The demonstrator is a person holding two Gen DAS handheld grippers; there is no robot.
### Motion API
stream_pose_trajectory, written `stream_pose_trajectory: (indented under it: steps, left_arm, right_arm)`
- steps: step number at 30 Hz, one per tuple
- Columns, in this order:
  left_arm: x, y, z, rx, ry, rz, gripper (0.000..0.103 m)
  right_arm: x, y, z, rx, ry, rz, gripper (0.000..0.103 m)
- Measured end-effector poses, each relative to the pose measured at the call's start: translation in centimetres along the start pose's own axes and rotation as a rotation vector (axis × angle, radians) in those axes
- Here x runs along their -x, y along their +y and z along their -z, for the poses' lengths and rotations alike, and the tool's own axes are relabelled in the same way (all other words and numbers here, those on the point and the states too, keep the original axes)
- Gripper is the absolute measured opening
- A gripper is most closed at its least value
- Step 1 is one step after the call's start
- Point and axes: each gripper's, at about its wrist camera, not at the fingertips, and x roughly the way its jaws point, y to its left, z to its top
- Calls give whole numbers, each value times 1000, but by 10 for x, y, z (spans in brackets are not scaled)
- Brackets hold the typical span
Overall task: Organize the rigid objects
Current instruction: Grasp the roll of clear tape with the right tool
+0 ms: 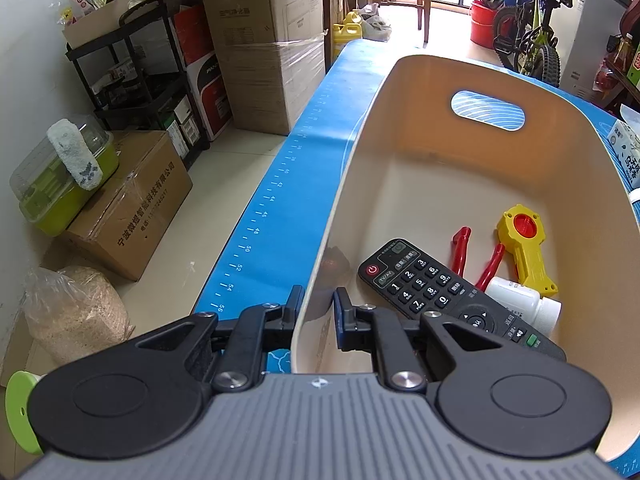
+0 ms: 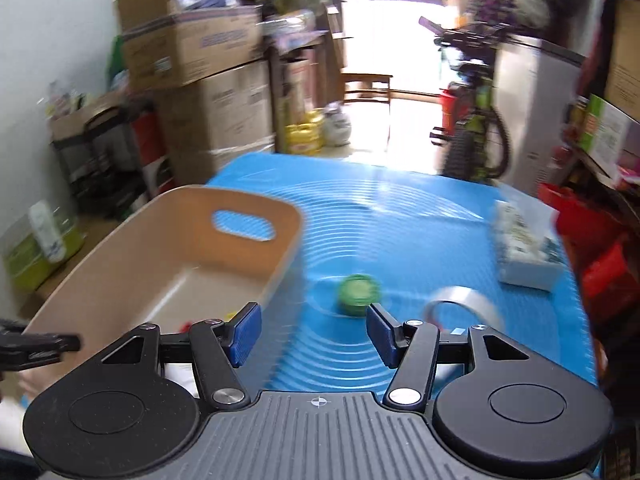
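Observation:
A beige bin (image 1: pixel 360 152) stands on the blue mat (image 1: pixel 280 184). My left gripper (image 1: pixel 318 306) is shut on the bin's near left wall, one finger outside and one inside. In the bin lie a black remote (image 1: pixel 424 284), a white bottle (image 1: pixel 520 300), red-handled pliers (image 1: pixel 476 258) and a yellow toy tool (image 1: pixel 524 240). In the blurred right wrist view, my right gripper (image 2: pixel 312 334) is open and empty above the mat (image 2: pixel 400 232), right of the bin (image 2: pixel 256 200). A green round lid (image 2: pixel 356 290) and a tape roll (image 2: pixel 464 304) lie just ahead of it.
A white carton (image 2: pixel 524 252) lies at the mat's right side and shows in the left wrist view (image 1: pixel 628 152). Cardboard boxes (image 1: pixel 264 40), a black shelf (image 1: pixel 132 80) and a bicycle (image 1: pixel 528 36) stand around the table. The table's left edge runs beside the bin.

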Motion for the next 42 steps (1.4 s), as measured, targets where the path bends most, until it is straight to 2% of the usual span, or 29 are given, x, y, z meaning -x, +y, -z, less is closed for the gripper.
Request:
stream_pose_trajectory:
  steps: [8,16,24,31,32,34,37,42]
  left_arm:
    - [0,0,1,-5,-2,-11,18]
    - [1,0,0,-7,-1,-16,18]
    - [1,-1,0,-13,-2,-19,18]
    - [0,-1,0,-16,-3,-21,18]
    - [0,-1,0,-15,-2,-21,18]
    - [0,-1,0,-15,-2,-21,18]
    - [0,-1,0,-15,-2,-22,18]
    - [0,-1,0,-15,-2,-21,18]
  right_arm:
    - [-13,-56,11,-81,-23,174,70]
    - [-38,-96,26,-127,7,274,71]
    - [-63,-123,29,-153,29,325,71]
    - [-91,-123,35,-127,57,346,70]
    - [-93,-123,36,-123,51,348,69]
    - [-97,-121,36,-118,47,360,58]
    - [-101,-121,38,-123,53,347,25]
    - [-93,-122,40,-127,19,374,19]
